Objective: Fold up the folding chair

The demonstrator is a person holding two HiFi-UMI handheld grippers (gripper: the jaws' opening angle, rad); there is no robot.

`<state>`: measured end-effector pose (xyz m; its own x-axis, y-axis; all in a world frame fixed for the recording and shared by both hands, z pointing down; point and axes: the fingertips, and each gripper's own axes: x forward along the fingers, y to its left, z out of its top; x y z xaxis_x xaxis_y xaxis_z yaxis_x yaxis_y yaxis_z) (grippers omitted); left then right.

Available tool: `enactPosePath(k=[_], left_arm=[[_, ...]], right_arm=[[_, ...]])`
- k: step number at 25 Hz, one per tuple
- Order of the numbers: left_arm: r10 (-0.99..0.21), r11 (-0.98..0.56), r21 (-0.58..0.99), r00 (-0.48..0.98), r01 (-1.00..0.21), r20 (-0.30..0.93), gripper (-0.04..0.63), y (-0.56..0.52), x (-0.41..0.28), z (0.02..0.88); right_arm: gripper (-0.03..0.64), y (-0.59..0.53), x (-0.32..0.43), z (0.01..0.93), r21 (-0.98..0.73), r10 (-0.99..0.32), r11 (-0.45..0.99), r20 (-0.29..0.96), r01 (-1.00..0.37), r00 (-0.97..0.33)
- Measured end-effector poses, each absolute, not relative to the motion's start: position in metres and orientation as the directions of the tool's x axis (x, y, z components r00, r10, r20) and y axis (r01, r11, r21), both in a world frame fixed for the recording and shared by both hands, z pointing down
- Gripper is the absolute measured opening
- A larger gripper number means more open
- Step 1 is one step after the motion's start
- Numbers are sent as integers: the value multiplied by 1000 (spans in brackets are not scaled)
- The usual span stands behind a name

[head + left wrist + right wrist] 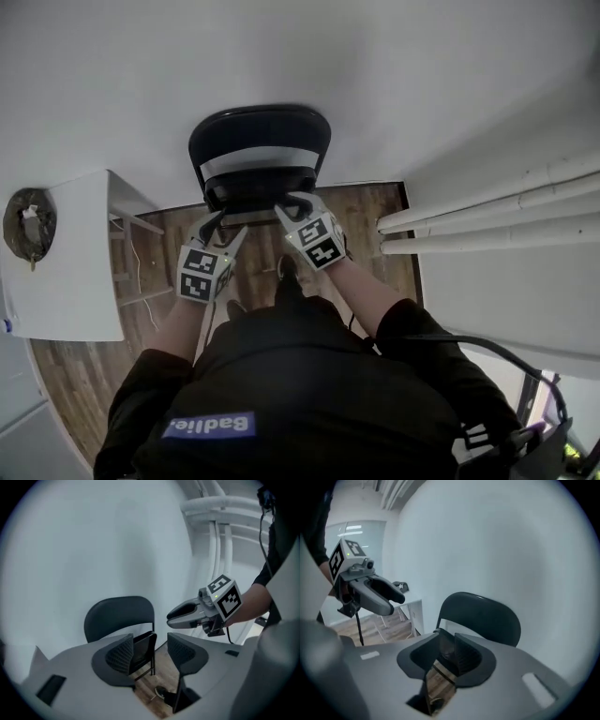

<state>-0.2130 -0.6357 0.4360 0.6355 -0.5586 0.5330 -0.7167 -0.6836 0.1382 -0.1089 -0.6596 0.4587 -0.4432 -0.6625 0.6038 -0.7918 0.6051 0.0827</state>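
Against the white wall (281, 56), on the brown wood-plank floor (375, 211): one black metal folding chair with rounded backrest (260, 141), standing upright; its seat looks swung up close to the frame, so the fold seems largely done, with only a final flattening likely left. Grippers, two: left gripper (151, 652), fingers (121, 654) well apart, empty, the chair seen beyond them; right gripper (451, 648), fingers (466, 654) drawn close with a narrow gap, nothing visibly pinched. One white table (66, 281) at left; white pipes (487, 220) at right, at least three.
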Motion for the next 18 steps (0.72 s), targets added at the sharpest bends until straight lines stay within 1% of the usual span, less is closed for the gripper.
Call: enactPosePath(k=[2, 4, 5, 6, 7, 8, 10, 12, 15, 18], left_arm=[[-524, -710, 193, 690, -678, 499, 230, -601, -214, 423], [-495, -735, 218, 728, -642, 474, 214, -571, -215, 407], [-489, -749, 220, 744, -626, 455, 179, -560, -215, 399], [-488, -761, 221, 762, -610, 426, 118, -551, -214, 390], [-487, -772, 225, 781, -594, 391, 72, -544, -211, 380], [-487, -783, 231, 799, -578, 352, 41, -537, -207, 369], [-502, -796, 226, 822, -561, 269, 9, -530, -199, 347], [-522, -799, 219, 827, -560, 209, 5, -523, -192, 329], [-529, -804, 223, 835, -551, 153, 3, -512, -176, 309], [-521, -811, 215, 839, -544, 158, 3, -500, -153, 310]], right_arm=[[53, -625, -118, 452, -18, -675, 548, 582, -836, -454], [4, -597, -128, 437, -109, -689, 515, 537, -850, -486], [2, -586, -134, 425, -144, -697, 518, 501, -843, -513], [2, -576, -139, 412, -170, -703, 529, 461, -831, -542], [2, -567, -144, 399, -186, -708, 544, 421, -818, -567], [2, -559, -147, 388, -195, -712, 560, 385, -805, -588], [2, -542, -149, 370, -205, -716, 583, 328, -786, -616], [2, -524, -142, 356, -217, -722, 592, 285, -776, -630], [2, -504, -121, 338, -221, -737, 600, 222, -769, -639], [2, -497, -95, 331, -232, -751, 597, 175, -768, -637]])
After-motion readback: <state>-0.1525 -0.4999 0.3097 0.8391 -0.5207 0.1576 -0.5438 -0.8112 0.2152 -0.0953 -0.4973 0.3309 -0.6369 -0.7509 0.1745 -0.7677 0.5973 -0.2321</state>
